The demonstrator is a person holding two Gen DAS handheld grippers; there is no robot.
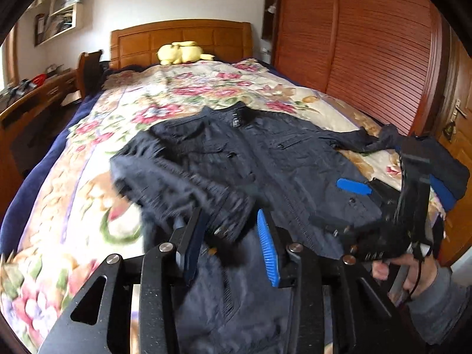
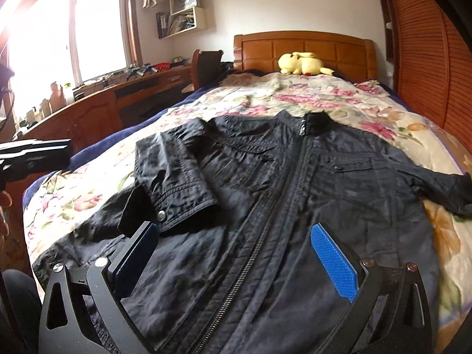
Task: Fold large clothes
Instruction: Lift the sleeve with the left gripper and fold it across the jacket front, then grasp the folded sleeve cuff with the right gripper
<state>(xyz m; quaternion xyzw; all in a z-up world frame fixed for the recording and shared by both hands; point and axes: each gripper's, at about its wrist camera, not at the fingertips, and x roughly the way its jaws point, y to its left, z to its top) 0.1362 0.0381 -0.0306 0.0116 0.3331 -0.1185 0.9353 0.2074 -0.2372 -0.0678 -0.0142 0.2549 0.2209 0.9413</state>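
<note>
A dark navy jacket (image 2: 295, 206) lies front up and zipped on the floral quilt (image 2: 383, 118), collar toward the headboard. One sleeve (image 2: 180, 183) is folded in over the chest; the other sleeve (image 2: 442, 185) trails off to the right. My left gripper (image 1: 230, 215) stands open over the folded sleeve's cuff (image 1: 233, 221), which lies blurred between the fingers without being pinched. My right gripper (image 2: 233, 230) hangs wide open above the jacket's lower front, with the zipper (image 2: 259, 236) running between its pads. The left wrist view shows the right gripper (image 1: 398, 188) from the side, held by a hand (image 1: 413, 271).
A yellow plush toy (image 2: 303, 63) rests by the wooden headboard (image 2: 303, 44). A wooden desk (image 2: 88, 106) crowded with small items runs along the bed's left side under a window. A slatted wardrobe (image 1: 368, 44) and a door (image 1: 457, 124) stand on the right.
</note>
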